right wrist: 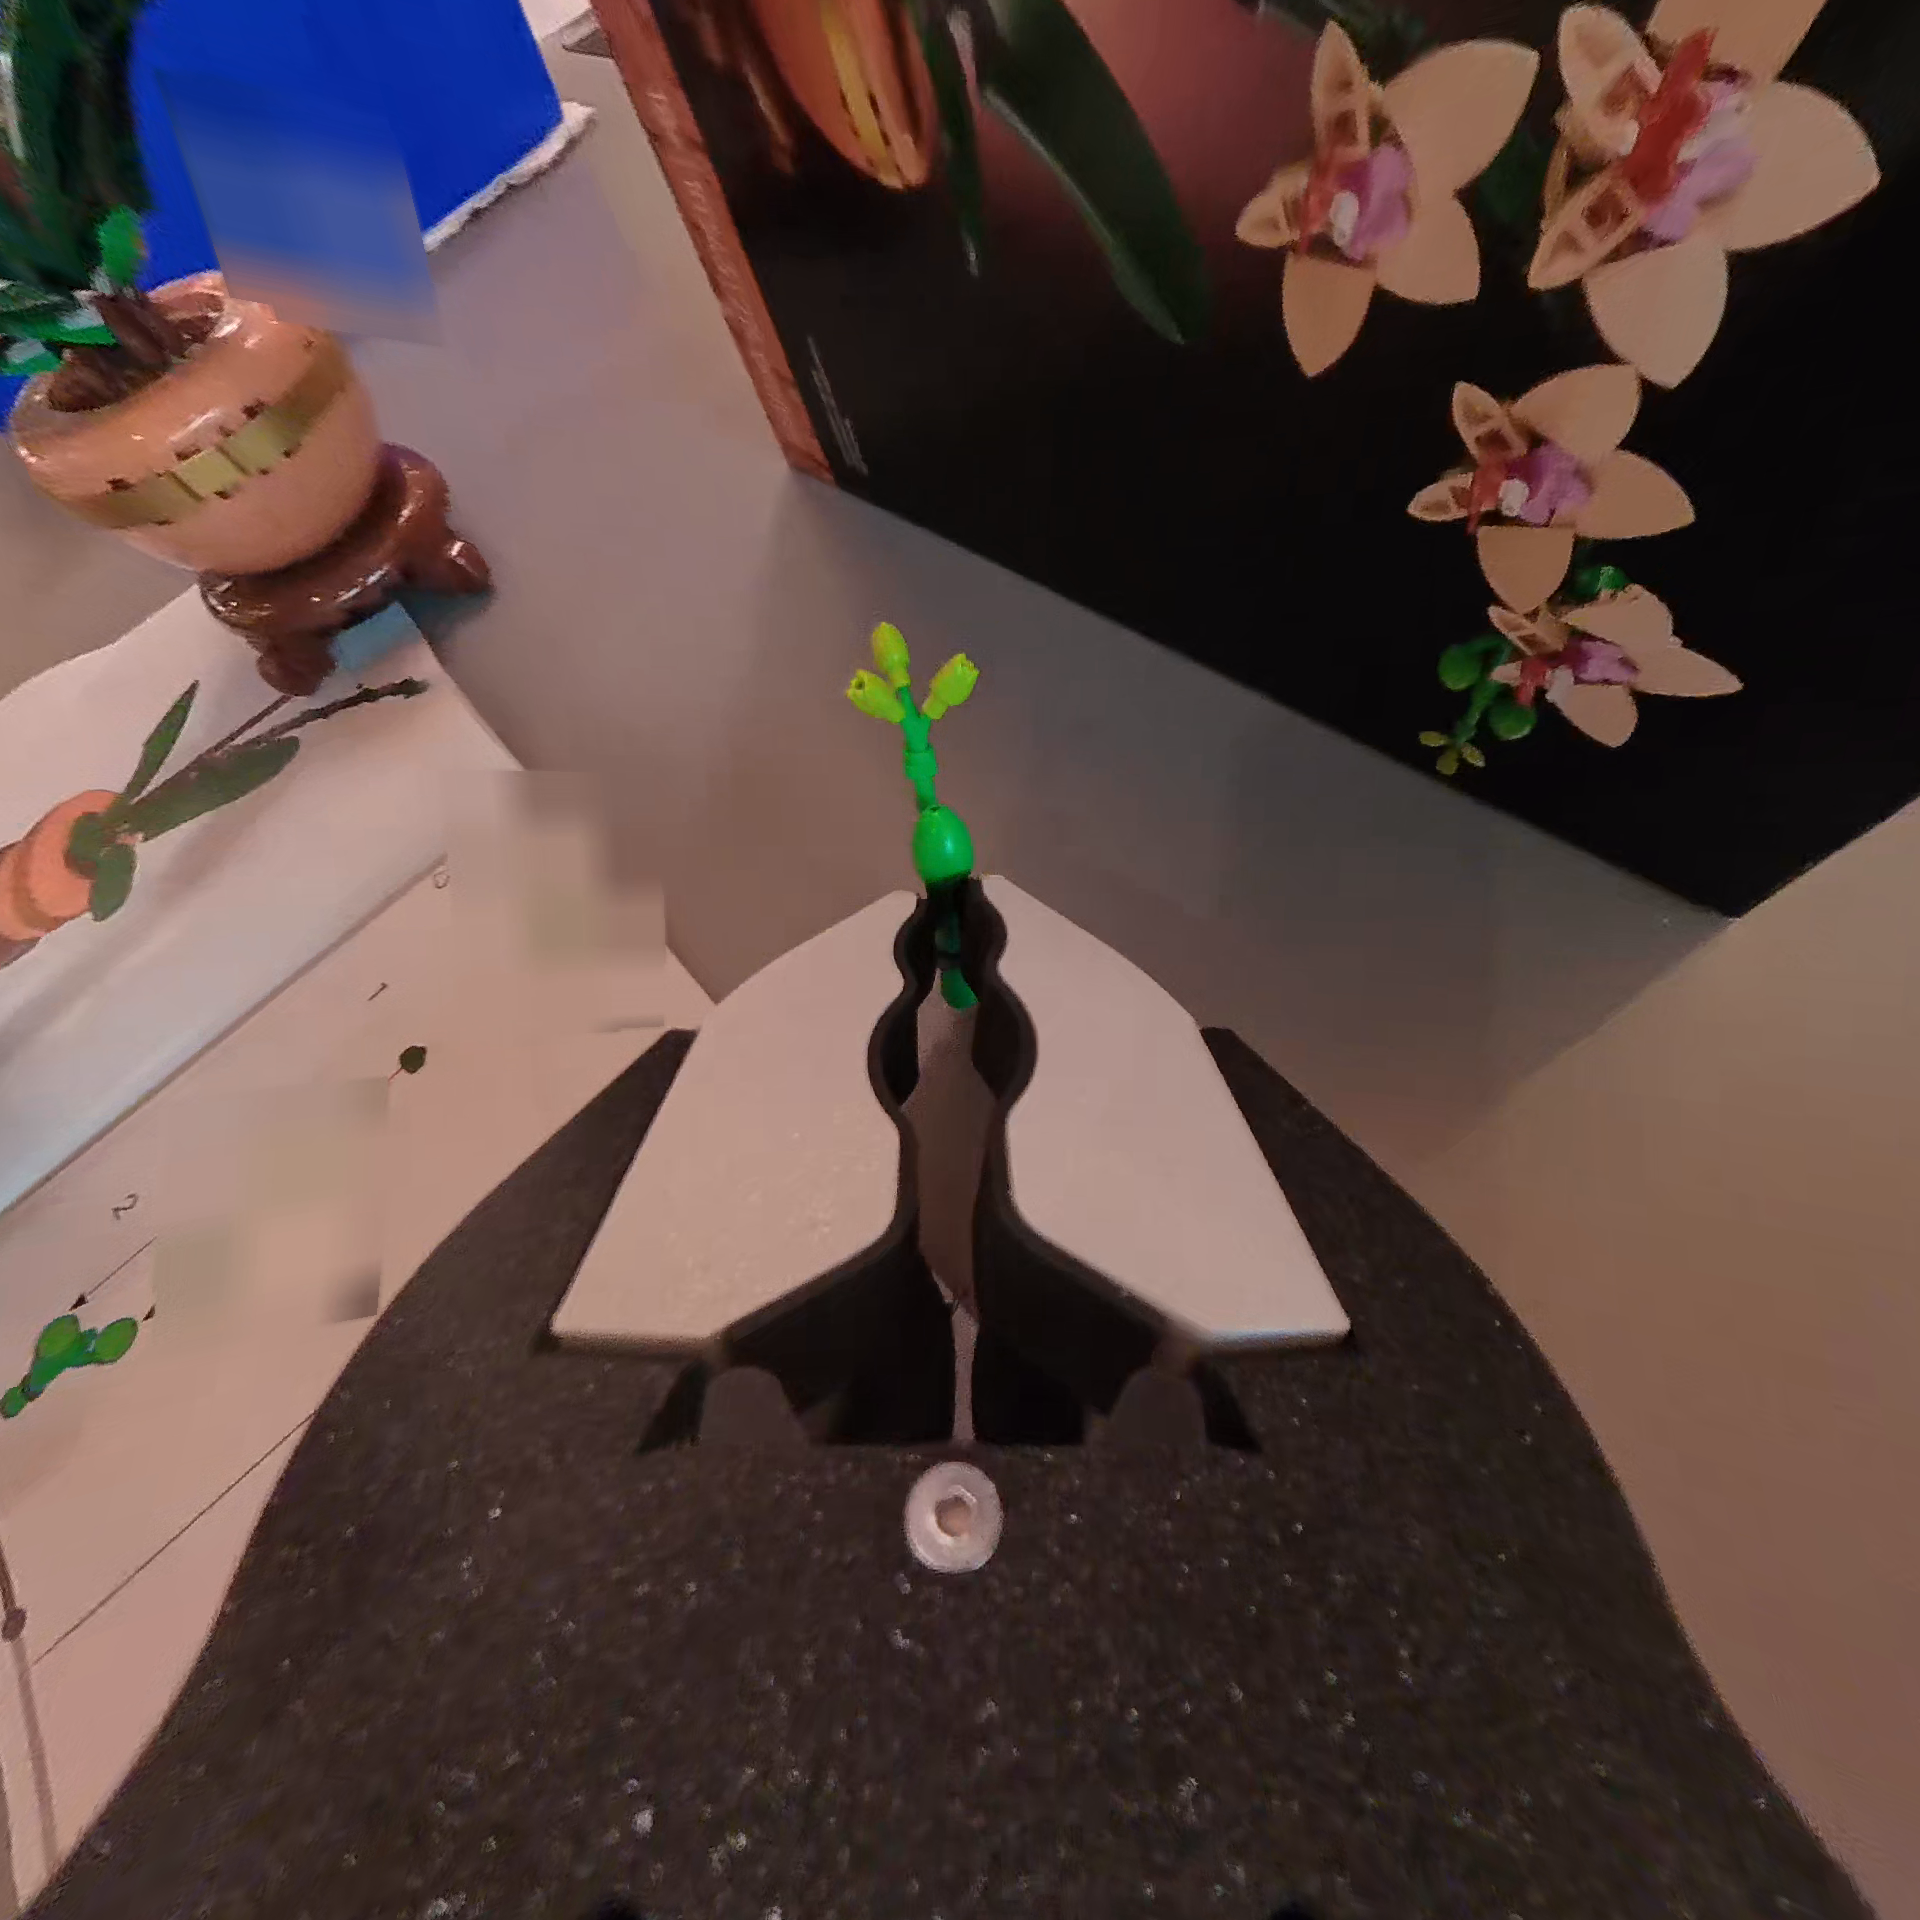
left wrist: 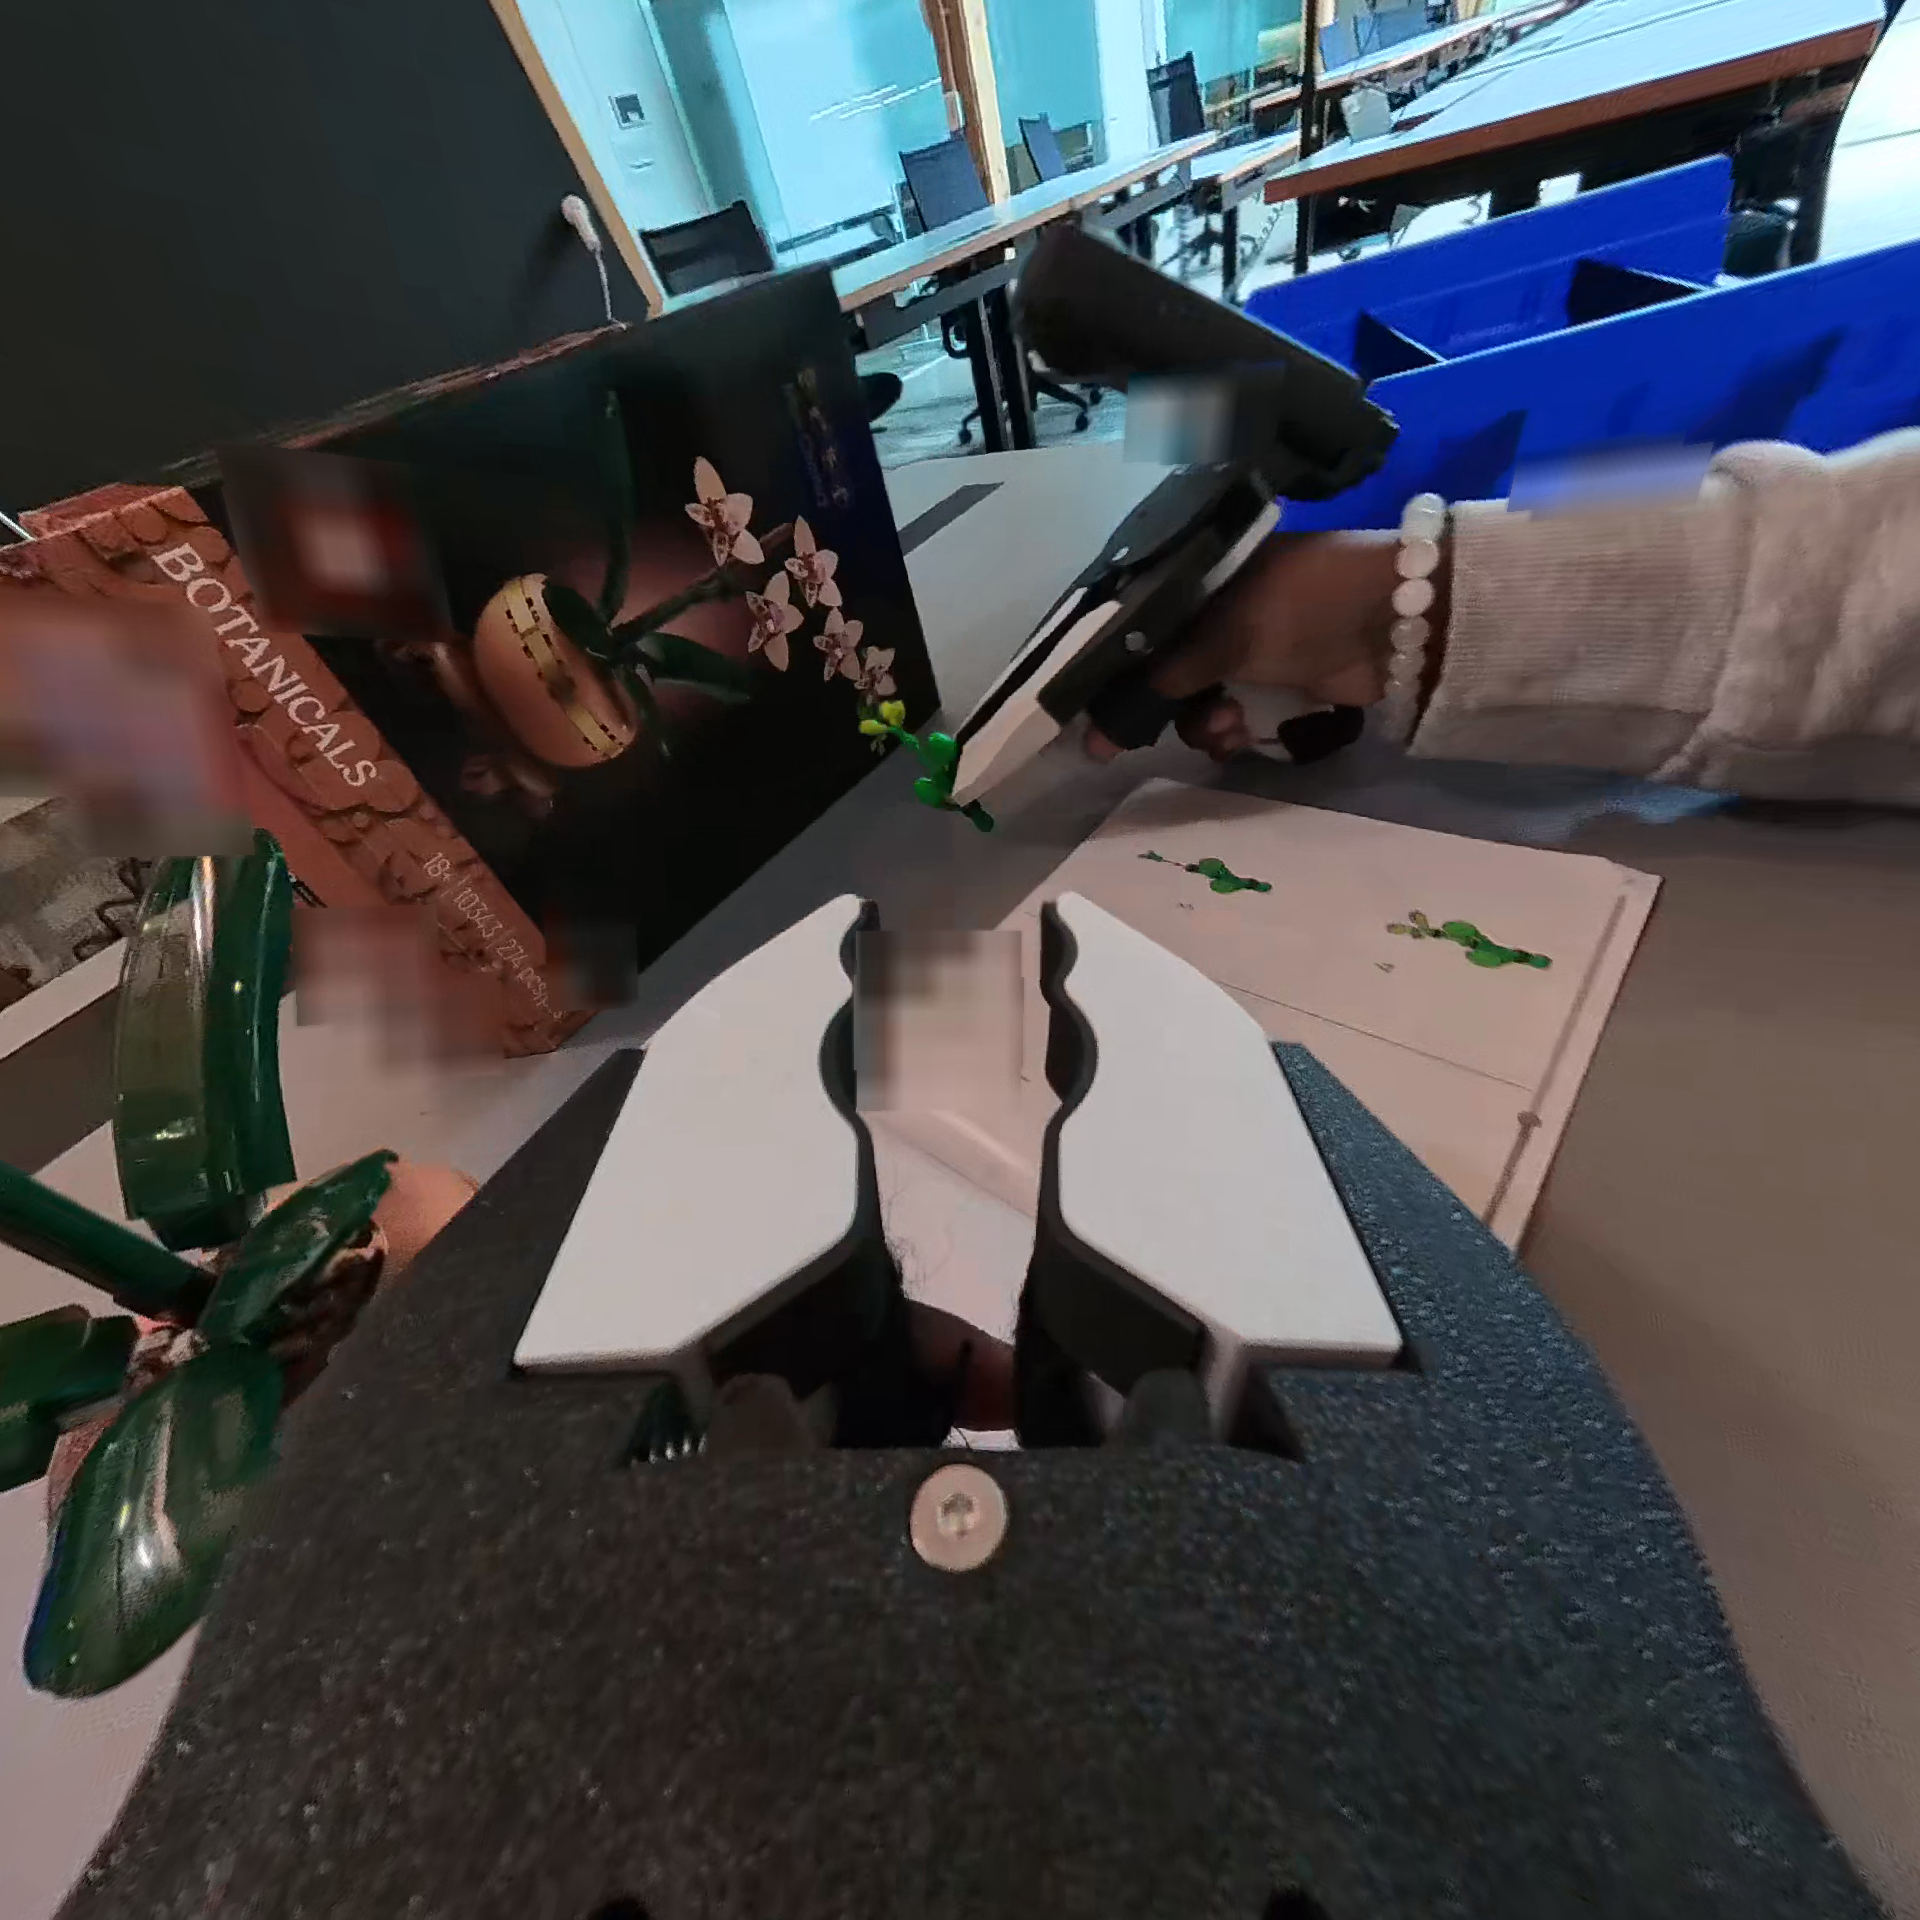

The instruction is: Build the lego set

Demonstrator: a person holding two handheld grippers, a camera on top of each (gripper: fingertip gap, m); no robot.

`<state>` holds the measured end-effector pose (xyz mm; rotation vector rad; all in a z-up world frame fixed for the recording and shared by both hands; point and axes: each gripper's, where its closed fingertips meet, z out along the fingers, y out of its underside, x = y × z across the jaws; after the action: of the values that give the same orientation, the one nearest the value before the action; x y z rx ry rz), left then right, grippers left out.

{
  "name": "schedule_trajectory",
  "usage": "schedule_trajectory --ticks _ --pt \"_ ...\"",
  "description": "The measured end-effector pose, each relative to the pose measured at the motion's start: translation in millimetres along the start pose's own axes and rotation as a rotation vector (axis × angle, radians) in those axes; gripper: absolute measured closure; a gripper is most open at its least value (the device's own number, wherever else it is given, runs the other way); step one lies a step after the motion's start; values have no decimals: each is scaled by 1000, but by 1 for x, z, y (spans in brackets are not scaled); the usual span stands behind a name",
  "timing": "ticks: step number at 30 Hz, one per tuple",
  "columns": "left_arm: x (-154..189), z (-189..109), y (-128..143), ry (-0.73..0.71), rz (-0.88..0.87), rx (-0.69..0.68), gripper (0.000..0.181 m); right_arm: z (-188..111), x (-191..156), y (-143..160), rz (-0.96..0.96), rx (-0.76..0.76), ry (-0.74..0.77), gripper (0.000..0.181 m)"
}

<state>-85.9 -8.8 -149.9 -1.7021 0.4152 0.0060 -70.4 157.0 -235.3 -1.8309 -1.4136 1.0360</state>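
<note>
My right gripper (right wrist: 951,904) is shut on a small green bud stem (right wrist: 925,769) with lime-yellow tips, held above the table. In the left wrist view that gripper (left wrist: 971,800) shows ahead with the stem (left wrist: 920,753) at its tip, held by a hand in a pale sleeve. My left gripper (left wrist: 956,914) is open and empty over the instruction booklet (left wrist: 1351,997). The built plant in its tan pot (right wrist: 197,447) on a brown stand sits at the far left; its dark green leaves (left wrist: 197,1049) show at the left edge of the left wrist view.
The dark set box (left wrist: 582,644) stands upright behind, and fills the upper right of the right wrist view (right wrist: 1143,436). Blue bins (left wrist: 1558,353) stand at the back right. The open booklet (right wrist: 187,1039) lies under and left of my right gripper. One gripper's finger ends stand about 20 centimeters off the other's.
</note>
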Motion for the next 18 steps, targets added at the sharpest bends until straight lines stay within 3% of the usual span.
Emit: schedule_trajectory --ticks 18 --pt "3 -6 1 -4 23 26 152 -3 5 7 21 -32 41 177"
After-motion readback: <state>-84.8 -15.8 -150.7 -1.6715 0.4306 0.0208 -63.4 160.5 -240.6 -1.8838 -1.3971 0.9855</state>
